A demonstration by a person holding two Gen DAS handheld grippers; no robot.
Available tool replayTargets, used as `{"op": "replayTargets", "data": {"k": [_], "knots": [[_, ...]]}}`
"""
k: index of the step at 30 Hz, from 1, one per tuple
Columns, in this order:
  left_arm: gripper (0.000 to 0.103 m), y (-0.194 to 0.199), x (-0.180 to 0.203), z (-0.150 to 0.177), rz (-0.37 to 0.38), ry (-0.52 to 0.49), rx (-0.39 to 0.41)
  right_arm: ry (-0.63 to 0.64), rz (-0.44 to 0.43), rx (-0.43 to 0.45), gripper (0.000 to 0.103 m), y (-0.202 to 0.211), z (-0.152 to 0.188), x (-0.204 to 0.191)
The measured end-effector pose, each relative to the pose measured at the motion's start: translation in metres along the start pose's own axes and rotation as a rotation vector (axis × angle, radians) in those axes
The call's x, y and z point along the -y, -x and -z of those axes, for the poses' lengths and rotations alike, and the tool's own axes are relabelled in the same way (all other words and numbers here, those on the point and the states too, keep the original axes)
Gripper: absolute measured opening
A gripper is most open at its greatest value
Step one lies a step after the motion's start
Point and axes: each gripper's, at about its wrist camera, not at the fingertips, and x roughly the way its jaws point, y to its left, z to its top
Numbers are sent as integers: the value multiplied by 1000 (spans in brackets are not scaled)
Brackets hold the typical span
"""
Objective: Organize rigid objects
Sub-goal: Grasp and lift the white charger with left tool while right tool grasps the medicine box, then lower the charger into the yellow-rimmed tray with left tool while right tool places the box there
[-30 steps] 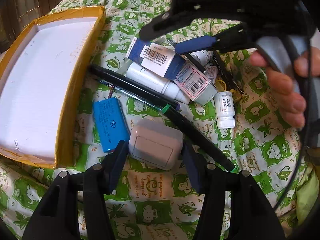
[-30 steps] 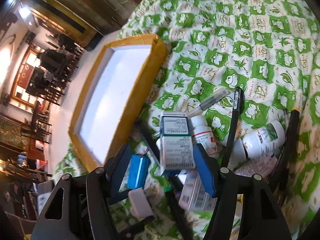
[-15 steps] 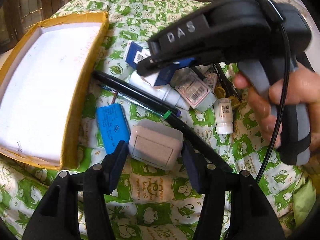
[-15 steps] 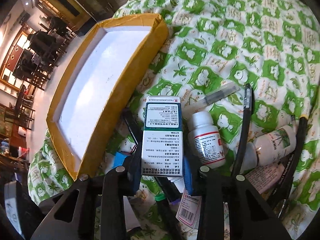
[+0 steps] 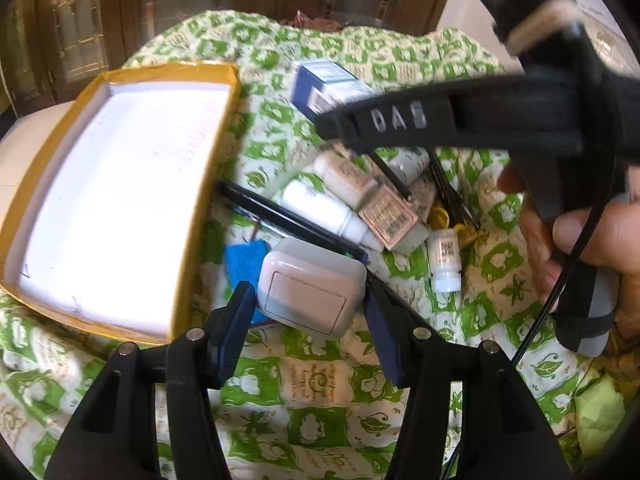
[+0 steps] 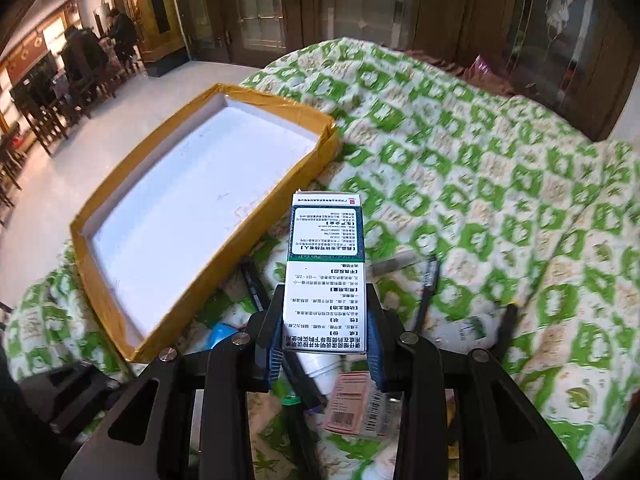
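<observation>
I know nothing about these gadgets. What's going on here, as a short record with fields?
Setting: green-patterned cloth with a pile of bottles, pens and boxes
Container: yellow-rimmed tray, white inside, nothing in it
Left hand-held gripper: closed on a white adapter
Right hand-held gripper: jaws just closed on a medicine box, held above the pile
Person: hand gripping the right handle

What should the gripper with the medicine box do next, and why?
Probably carry it over the yellow-edged tray and set it down inside. The right gripper is shut on the medicine box, already raised above the pile of bottles, and the white tray floor looks bare. The left gripper grips the white case.
</observation>
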Motion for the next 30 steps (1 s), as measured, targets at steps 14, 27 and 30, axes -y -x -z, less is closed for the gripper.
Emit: {"op": "replayTargets", "data": {"k": [14,27,30], "knots": [[55,9,-42,-17,-47,96,33,32,43,21,30,6,-1,-13],[55,2,-116,-66,-171,207,74,39,-213,1,30,-7,-33,-29],[55,-18,-129,-78,-198,219,51,37,-262,-31,30,-28,-48,-38]]}}
